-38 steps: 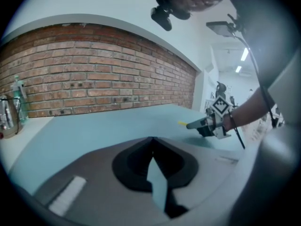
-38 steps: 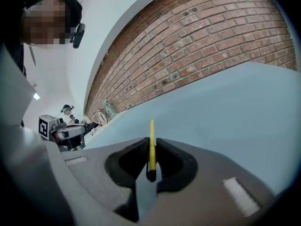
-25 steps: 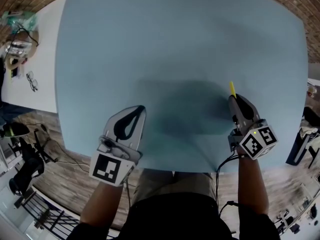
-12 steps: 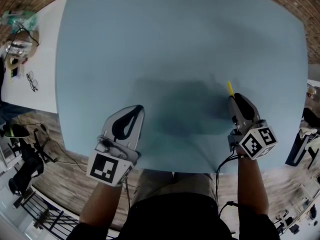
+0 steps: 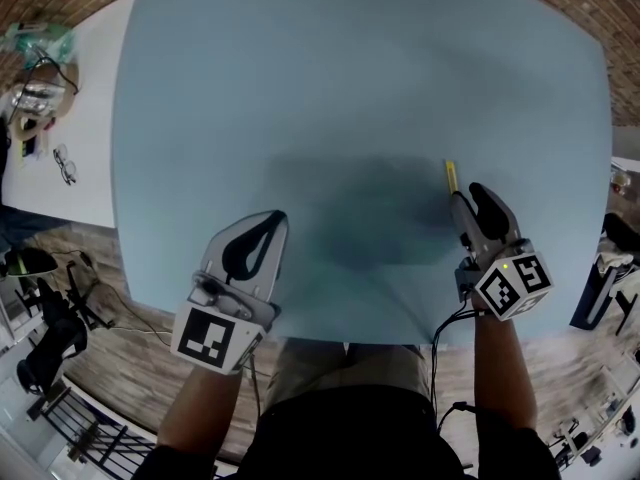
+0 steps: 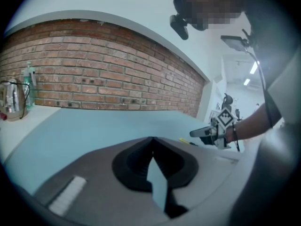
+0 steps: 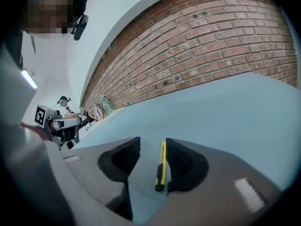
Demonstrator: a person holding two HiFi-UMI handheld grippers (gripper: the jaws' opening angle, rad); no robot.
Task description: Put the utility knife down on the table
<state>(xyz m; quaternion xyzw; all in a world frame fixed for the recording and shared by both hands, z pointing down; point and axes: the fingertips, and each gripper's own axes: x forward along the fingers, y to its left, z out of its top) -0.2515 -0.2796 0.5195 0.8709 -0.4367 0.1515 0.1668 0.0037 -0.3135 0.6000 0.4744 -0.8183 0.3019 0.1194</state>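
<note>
Nearest, between the dark padded jaws of the right gripper (image 7: pixel 153 142), lies a slim yellow plastic utility knife (image 7: pixel 161 166). It is long and narrow, with a black slider along its near half and a black butt end pointing back toward the gripper's body. Those jaws have just been opening and now stand spread. The knife sits in the gap on the pale blue table (image 7: pixel 225 112), close against the inner face of the jaw on the picture's right and clear of the other one. Whether it actually touches that nearer pad I cannot tell. From the head view, the knife's yellow tip pokes out just ahead of the jaw tips, pointing away from the person, with its length roughly in line with the jaws. The left gripper (image 6: pixel 151 140) is well apart from the knife, off to the side over the near edge of the table. Its jaws are pressed together at the tips, and only a sliver of blue table shows through the hollow behind them, so nothing is caught there. Beyond both sets of jaws the table stretches bare to its far edge, and past that stands a red brick wall (image 7: pixel 211 41).
</note>
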